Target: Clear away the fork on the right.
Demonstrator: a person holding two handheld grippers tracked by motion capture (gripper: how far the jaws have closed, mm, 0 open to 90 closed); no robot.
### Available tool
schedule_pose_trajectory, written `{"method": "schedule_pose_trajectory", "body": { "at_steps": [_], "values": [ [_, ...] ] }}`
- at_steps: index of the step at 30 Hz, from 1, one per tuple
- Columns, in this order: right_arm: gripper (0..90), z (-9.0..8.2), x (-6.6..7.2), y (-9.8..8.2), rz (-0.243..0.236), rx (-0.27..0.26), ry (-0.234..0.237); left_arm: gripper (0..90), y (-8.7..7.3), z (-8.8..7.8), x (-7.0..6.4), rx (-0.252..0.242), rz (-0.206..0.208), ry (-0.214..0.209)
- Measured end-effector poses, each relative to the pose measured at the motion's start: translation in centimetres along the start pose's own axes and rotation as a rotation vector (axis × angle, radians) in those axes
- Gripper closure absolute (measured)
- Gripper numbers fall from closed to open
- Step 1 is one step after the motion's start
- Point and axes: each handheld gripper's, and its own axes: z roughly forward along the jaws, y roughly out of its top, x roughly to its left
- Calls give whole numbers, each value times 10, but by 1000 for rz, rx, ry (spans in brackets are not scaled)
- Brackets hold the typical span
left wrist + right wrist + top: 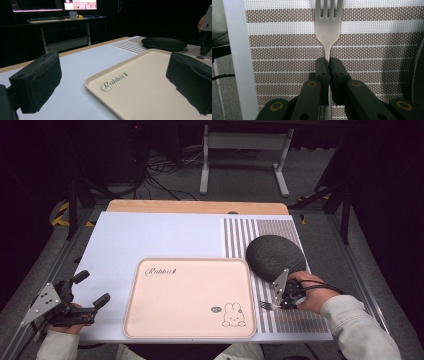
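A silver fork (327, 27) is clamped at its neck by my right gripper (328, 62), over the brown-and-white striped placemat (287, 50). From above, the fork (268, 305) points left toward the pink tray, with the right gripper (285, 303) just below the black plate (275, 255). A beige tray (190, 297) marked "Rabbit" with a bunny drawing lies in the middle. My left gripper (92, 290) is open at the table's left front, aimed across the tray (140, 90); nothing sits between its pads (37, 82).
The white board (150, 237) covers the wooden table. The black plate (163, 43) shows beyond the tray in the left gripper view, with the other hand's gripper (205, 47) at the far right. A desk with monitors (62, 5) stands behind.
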Motion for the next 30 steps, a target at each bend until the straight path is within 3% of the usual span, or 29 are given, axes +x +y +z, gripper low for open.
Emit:
{"method": "schedule_pose_trajectory", "body": {
  "at_steps": [13, 25, 30],
  "values": [
    [869, -3, 2, 0, 49, 17, -11, 9, 0, 0, 0, 0, -1, 2],
    [871, -28, 6, -2, 96, -76, -58, 9, 0, 0, 0, -2, -1, 2],
    [871, -43, 5, -2, 94, -123, -78, 9, 0, 0, 0, 1, -3, -2]
  ]
}}
